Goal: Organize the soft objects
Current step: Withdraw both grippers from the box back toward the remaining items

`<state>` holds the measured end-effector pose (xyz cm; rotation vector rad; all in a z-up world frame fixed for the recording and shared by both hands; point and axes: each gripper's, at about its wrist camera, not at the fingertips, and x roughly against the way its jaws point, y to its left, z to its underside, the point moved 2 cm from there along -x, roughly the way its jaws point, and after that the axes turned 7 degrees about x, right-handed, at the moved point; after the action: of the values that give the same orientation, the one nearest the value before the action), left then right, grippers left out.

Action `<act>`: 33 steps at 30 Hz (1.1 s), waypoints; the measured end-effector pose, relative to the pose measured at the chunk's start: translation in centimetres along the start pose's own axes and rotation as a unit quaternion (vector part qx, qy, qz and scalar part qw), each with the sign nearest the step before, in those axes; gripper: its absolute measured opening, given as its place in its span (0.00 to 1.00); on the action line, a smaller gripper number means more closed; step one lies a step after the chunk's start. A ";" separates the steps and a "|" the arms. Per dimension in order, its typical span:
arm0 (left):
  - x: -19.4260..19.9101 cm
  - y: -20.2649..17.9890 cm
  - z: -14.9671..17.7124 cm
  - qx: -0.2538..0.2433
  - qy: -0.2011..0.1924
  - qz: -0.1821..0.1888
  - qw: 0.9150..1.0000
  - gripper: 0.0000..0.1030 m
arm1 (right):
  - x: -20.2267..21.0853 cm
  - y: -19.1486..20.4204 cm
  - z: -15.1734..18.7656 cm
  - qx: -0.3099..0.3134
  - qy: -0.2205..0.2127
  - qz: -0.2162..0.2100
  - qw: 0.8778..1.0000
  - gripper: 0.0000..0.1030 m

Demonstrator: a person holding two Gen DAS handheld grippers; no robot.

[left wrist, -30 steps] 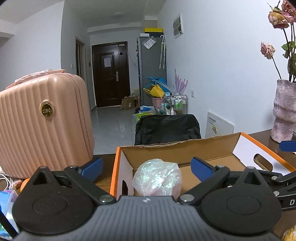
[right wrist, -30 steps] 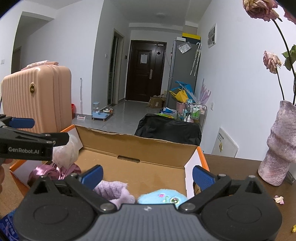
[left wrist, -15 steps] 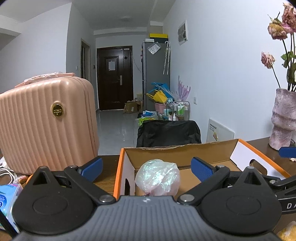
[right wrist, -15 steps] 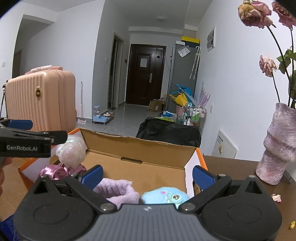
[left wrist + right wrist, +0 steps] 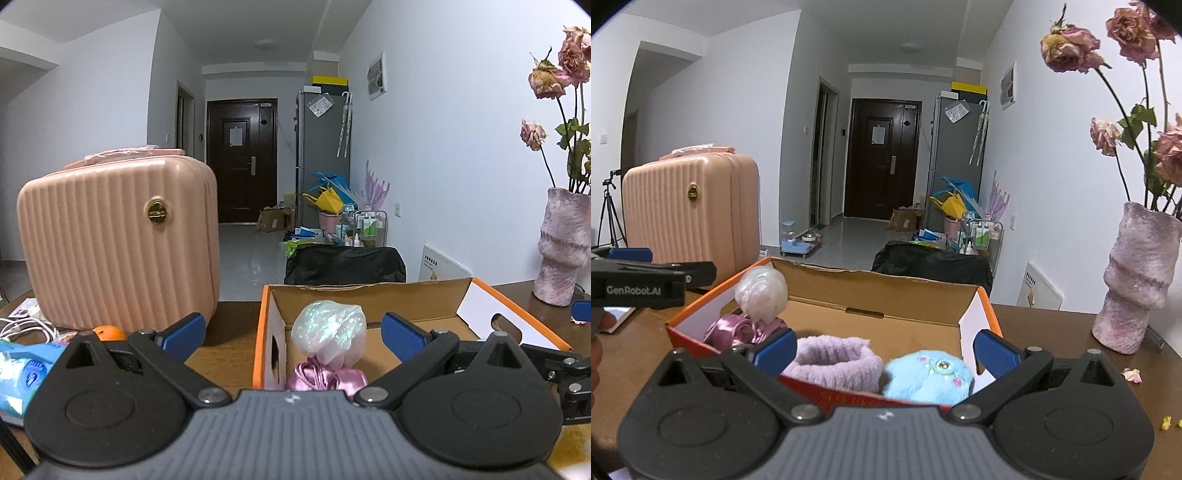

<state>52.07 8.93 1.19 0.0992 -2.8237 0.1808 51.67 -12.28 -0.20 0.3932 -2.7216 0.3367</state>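
An open cardboard box with orange edges (image 5: 894, 295) (image 5: 369, 295) sits on the wooden table. It holds a pearly crinkled plastic bundle (image 5: 761, 290) (image 5: 328, 332), a pink satin cloth (image 5: 738, 330) (image 5: 325, 378), a fluffy lilac band (image 5: 836, 363) and a light blue plush toy (image 5: 929, 376). My left gripper (image 5: 291, 334) is open and empty, in front of the box's left end. My right gripper (image 5: 884, 349) is open and empty, just before the box's near wall. The left gripper's arm shows in the right wrist view (image 5: 646, 284).
A pink ribbed suitcase (image 5: 122, 243) stands left of the box. An orange (image 5: 109, 332), a blue packet (image 5: 26, 373) and white cables (image 5: 26, 326) lie at the left. A pink vase of dried roses (image 5: 1137, 280) stands on the right. Petals (image 5: 1132, 374) lie nearby.
Both grippers have pulled back and risen from the box. More of the box's contents show in both views. Nothing was grasped or released.
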 end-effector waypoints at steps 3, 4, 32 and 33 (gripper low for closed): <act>1.0 0.3 0.3 0.004 0.000 -0.003 1.000 1.00 | 1.0 0.1 0.5 -0.002 -0.002 0.000 1.000 1.00; 1.5 0.4 0.4 0.003 -0.001 -0.006 1.000 1.00 | 1.4 0.2 0.7 -0.002 -0.003 0.000 1.000 1.00; 12.1 2.4 3.9 0.020 -0.006 -0.029 0.999 1.00 | 10.8 2.2 4.8 -0.019 -0.010 -0.013 1.000 1.00; 12.5 2.4 4.0 0.021 -0.006 -0.029 0.999 1.00 | 11.2 2.3 5.0 -0.019 -0.011 -0.013 1.000 1.00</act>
<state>38.79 10.18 1.00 0.1922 -2.8264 0.2270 39.35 -14.01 -0.77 0.4245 -2.7363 0.2737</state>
